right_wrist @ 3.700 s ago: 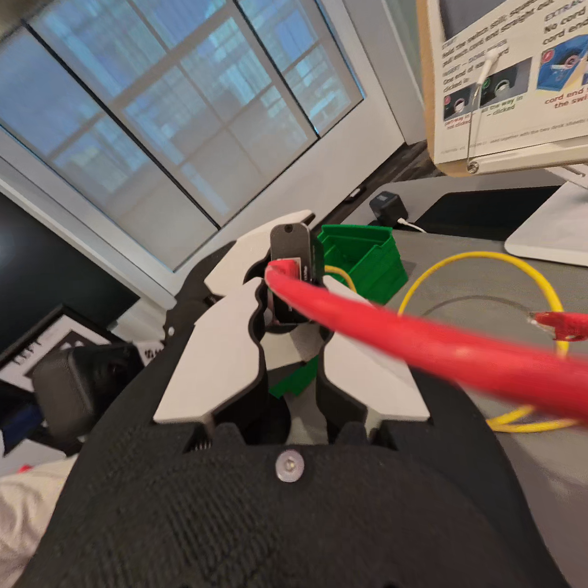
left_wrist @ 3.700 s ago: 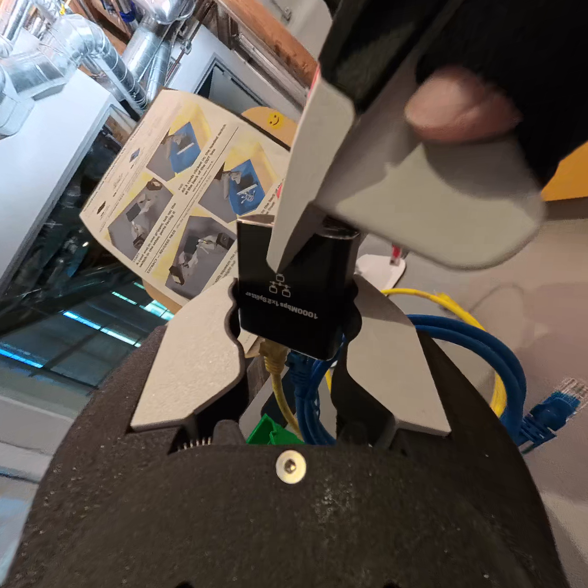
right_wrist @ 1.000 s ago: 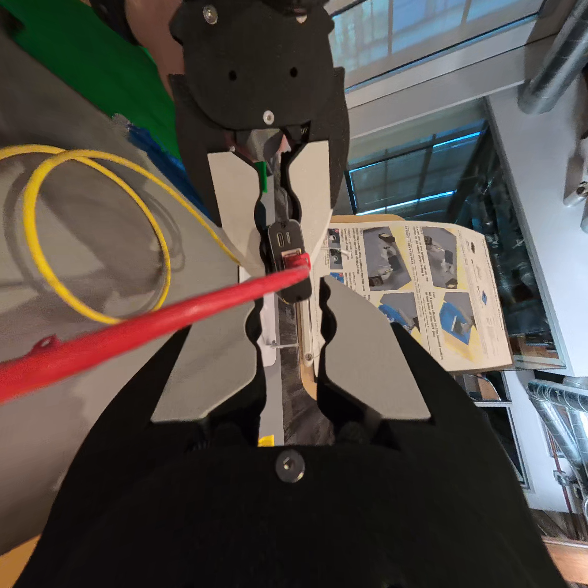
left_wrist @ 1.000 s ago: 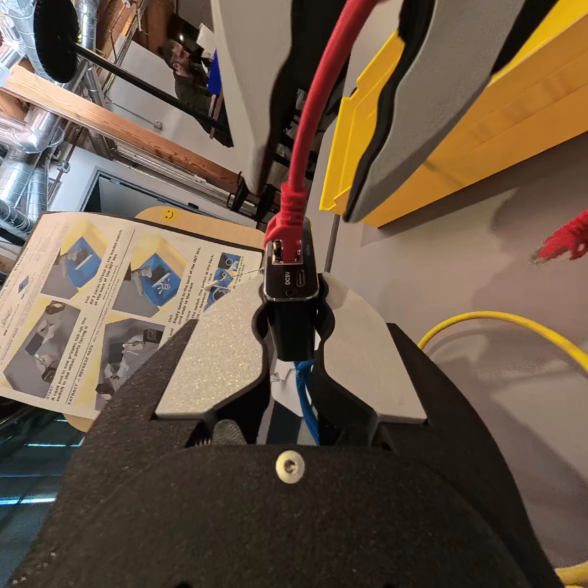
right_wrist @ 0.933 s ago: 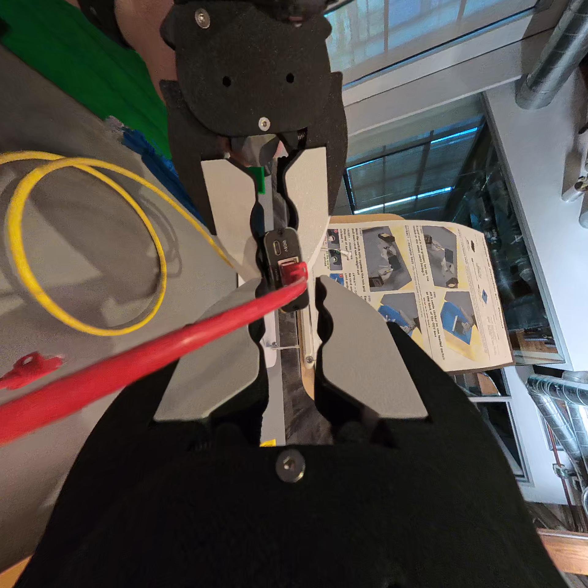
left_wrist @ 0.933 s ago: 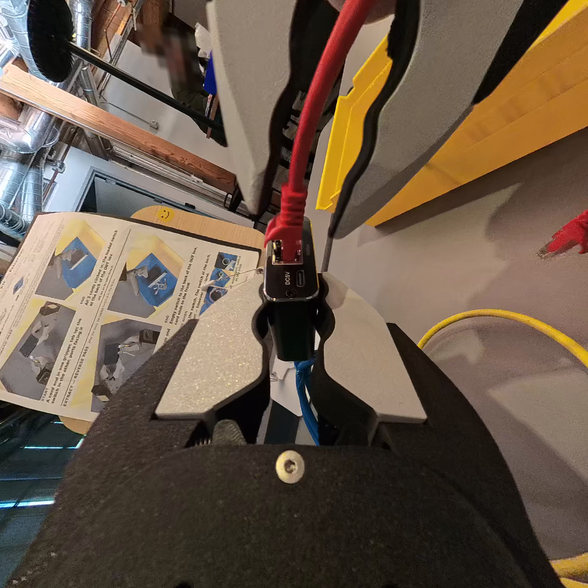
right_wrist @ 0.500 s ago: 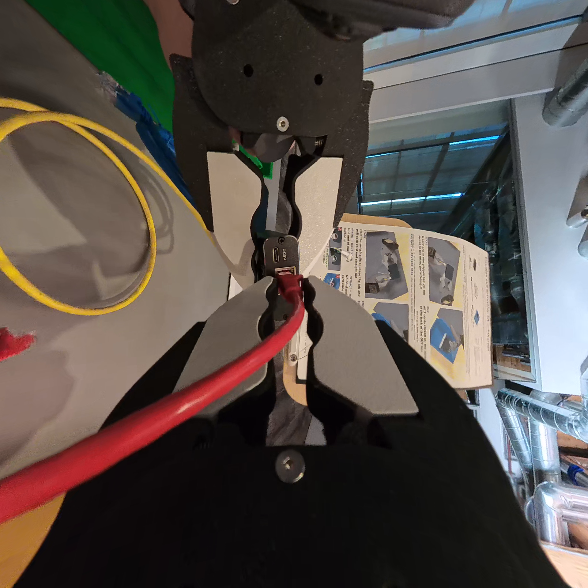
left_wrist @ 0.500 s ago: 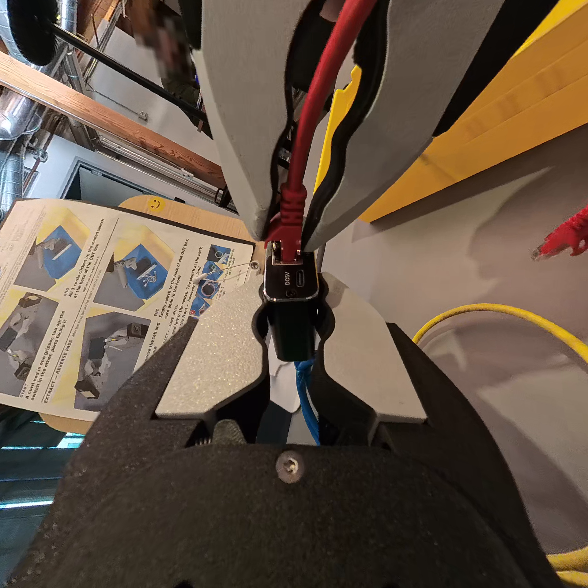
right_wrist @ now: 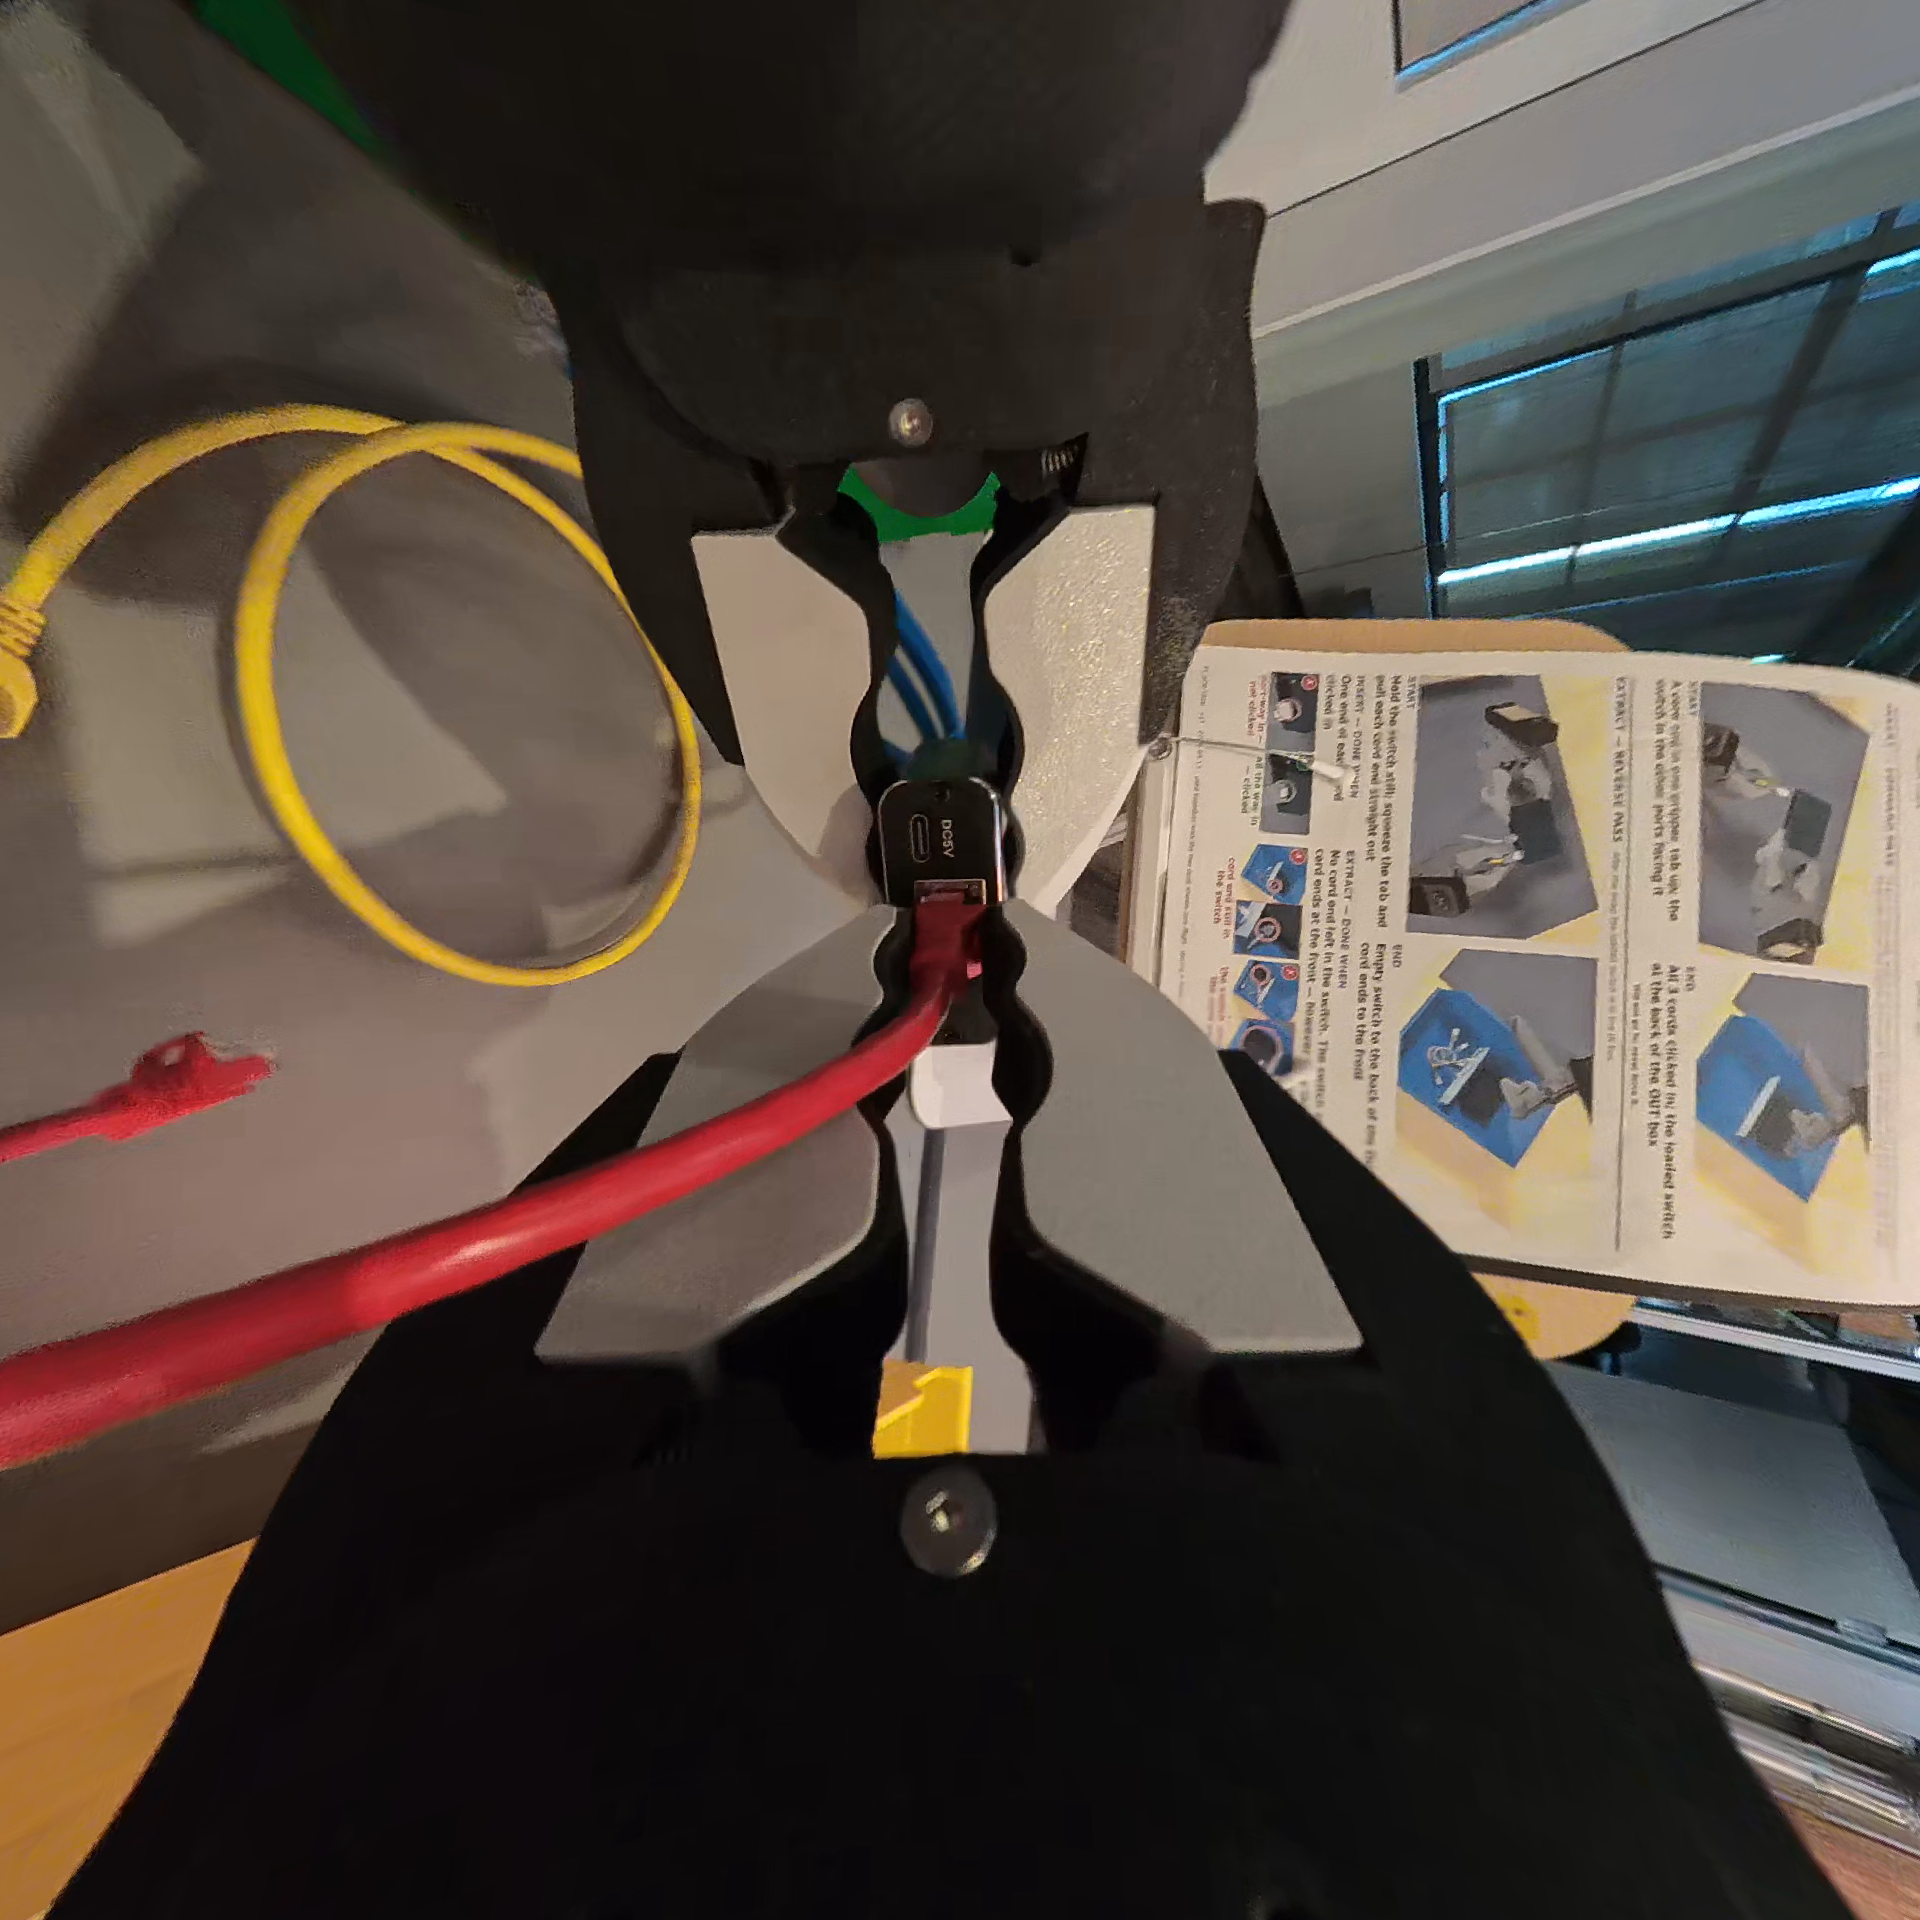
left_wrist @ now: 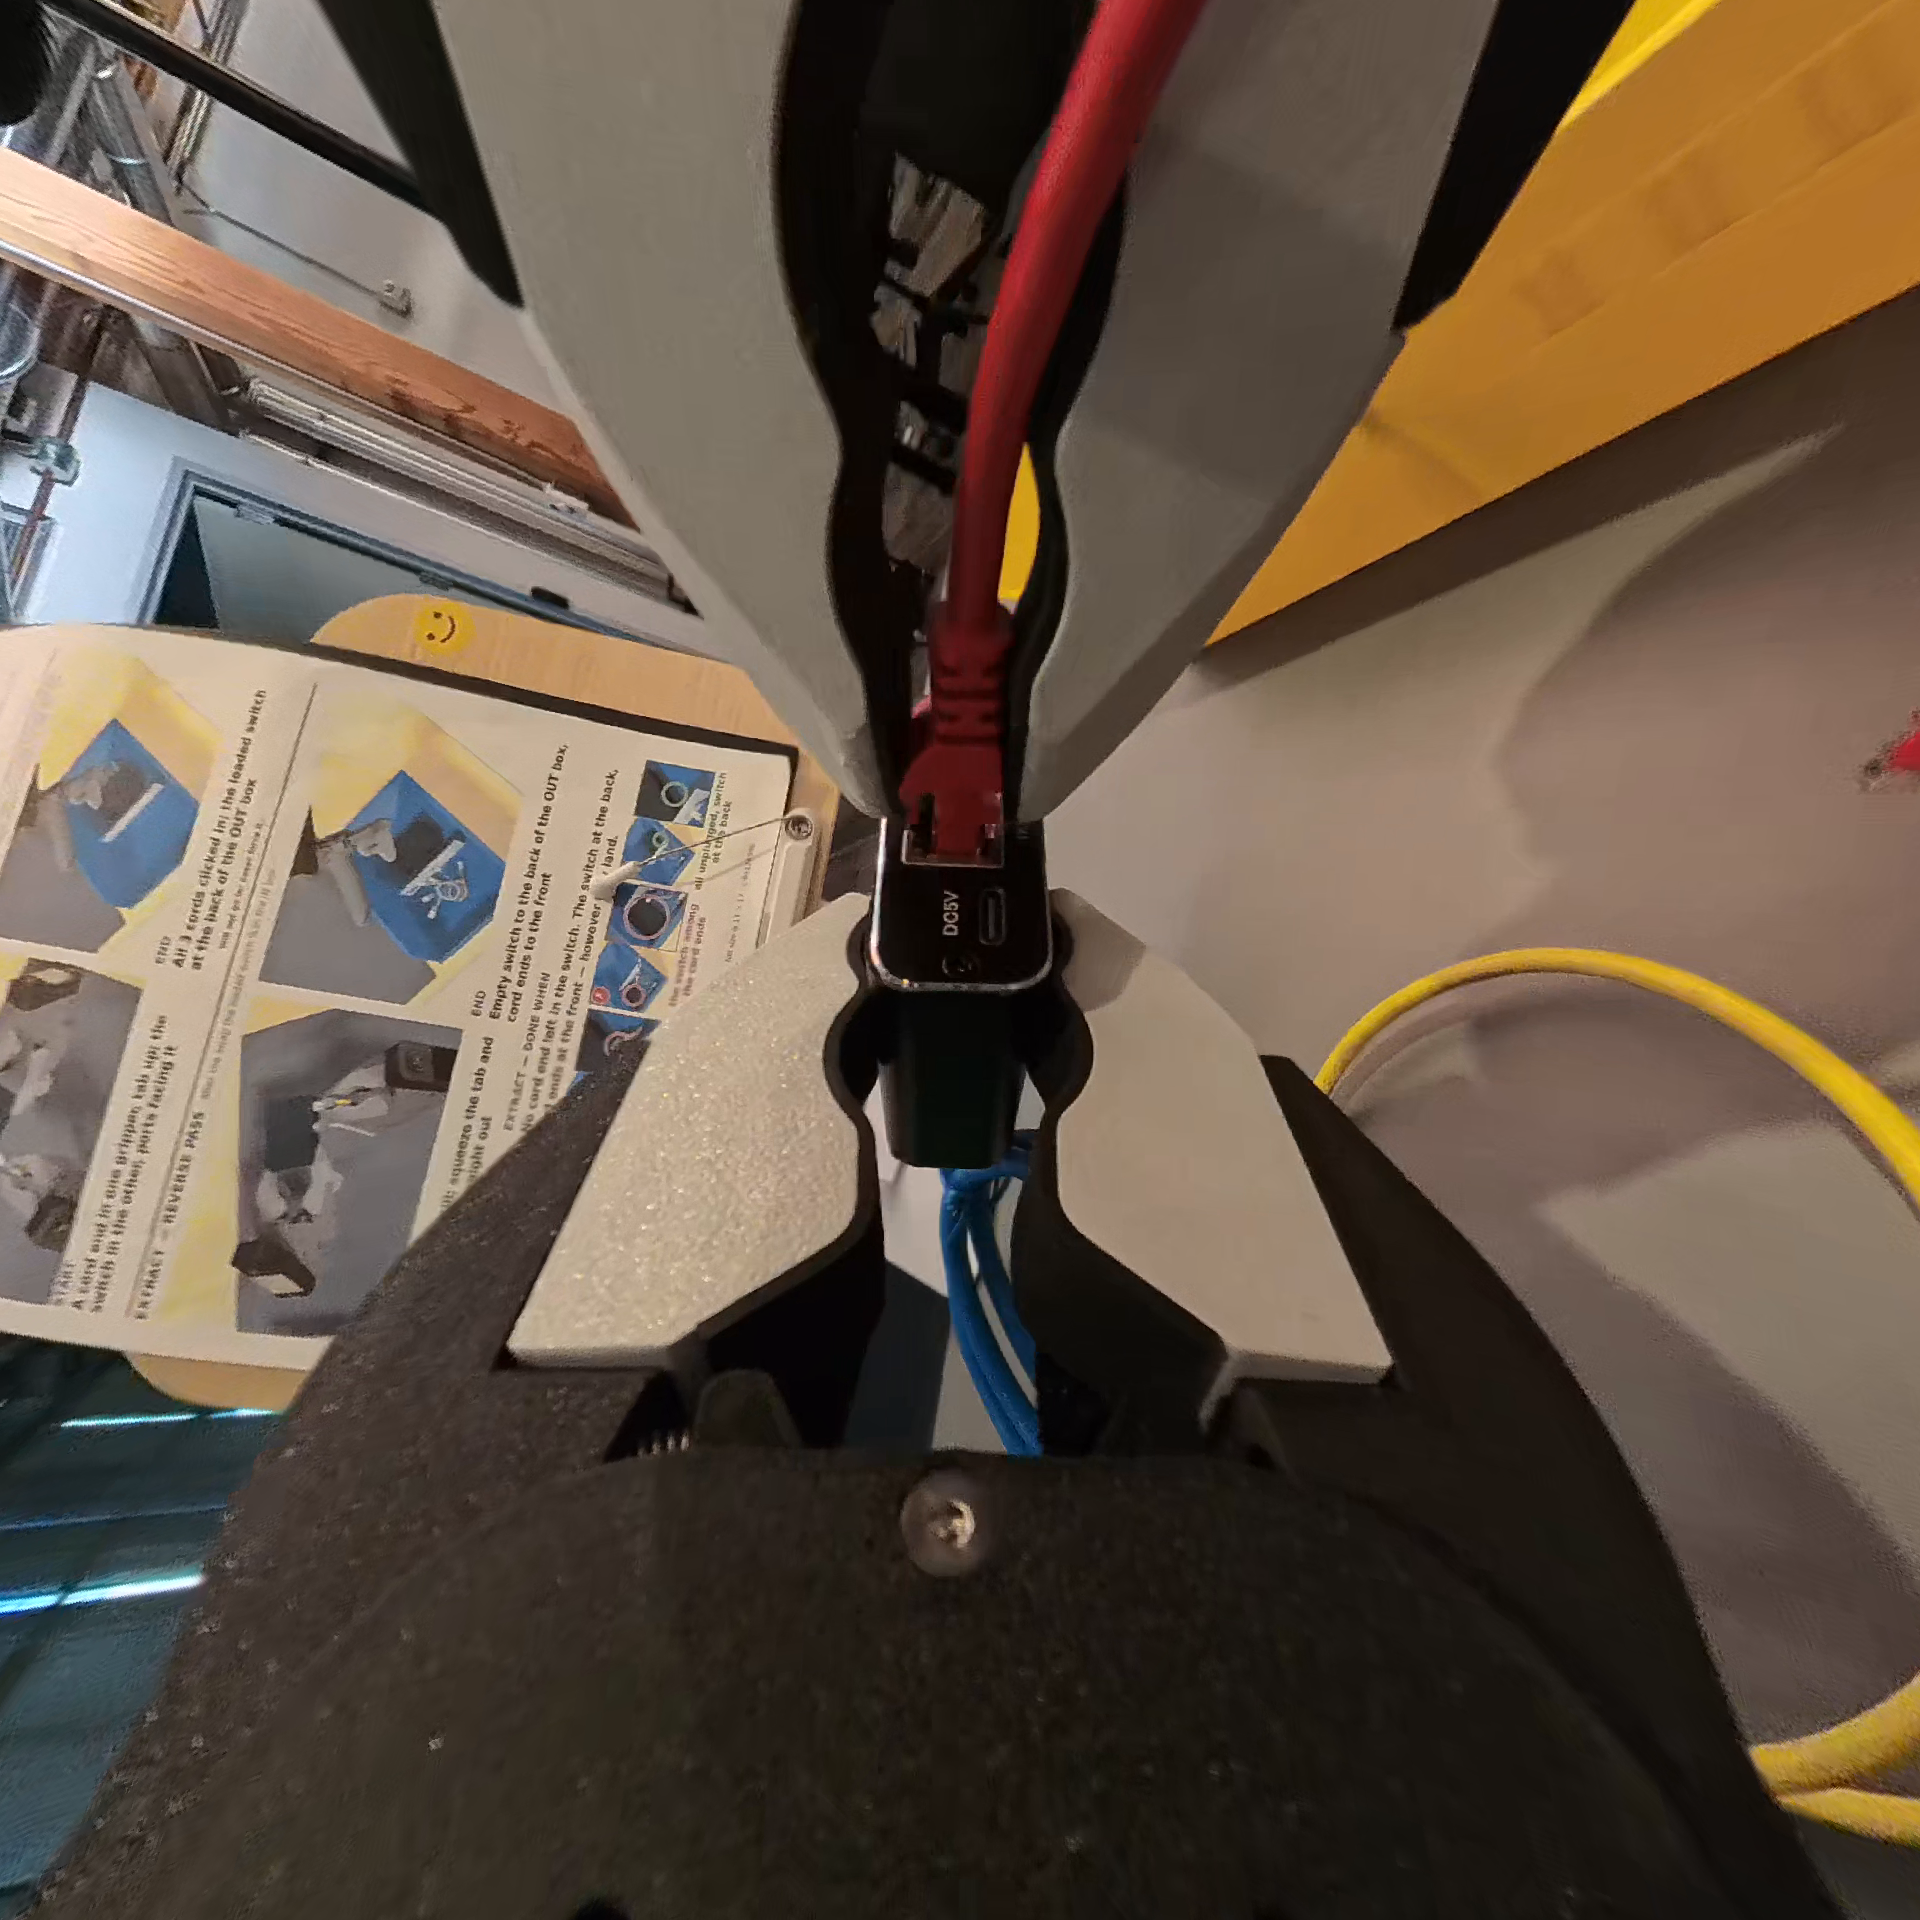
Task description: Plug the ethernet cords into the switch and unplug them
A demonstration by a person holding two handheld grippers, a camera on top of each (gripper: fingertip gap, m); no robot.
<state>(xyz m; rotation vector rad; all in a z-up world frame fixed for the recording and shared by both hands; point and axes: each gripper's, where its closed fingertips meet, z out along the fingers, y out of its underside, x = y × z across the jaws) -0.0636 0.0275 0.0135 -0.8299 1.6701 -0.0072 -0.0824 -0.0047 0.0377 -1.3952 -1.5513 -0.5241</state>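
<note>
The switch [left_wrist: 961, 997] is a small glossy black box with rounded corners and a thin metal trim around its port face, and the left gripper [left_wrist: 961, 1013] has its jaws clamped on the box's flat sides. Those fingers [left_wrist: 717, 1132] are flat grey plates with a gritty, sparkly finish and wavy black inner edges, bolted to a rough black body.

The right gripper [right_wrist: 951, 961] comes in head-on from the opposite side, tips almost meeting the left one's. Its jaws are pinched together on the red plug [right_wrist: 940, 940] of the red ethernet cord [right_wrist: 436, 1262], right where it sits in the switch's port. The plug has a ribbed rubbery boot, and the smooth round cord bends away to the left across the tabletop [right_wrist: 135, 914], which is matte grey. The cord's other red plug [right_wrist: 177, 1070] lies loose there.

A yellow cord [right_wrist: 457, 707] lies coiled in a loop on the tabletop, and blue cords [left_wrist: 982, 1309] hang from the back end of the switch, between the left fingers.

A yellow bin [left_wrist: 1558, 270] with ridged plastic walls sits far right in the left wrist view; what's in it can't be seen. A printed instruction sheet [right_wrist: 1538, 966] stands on a wooden board off to the side.
</note>
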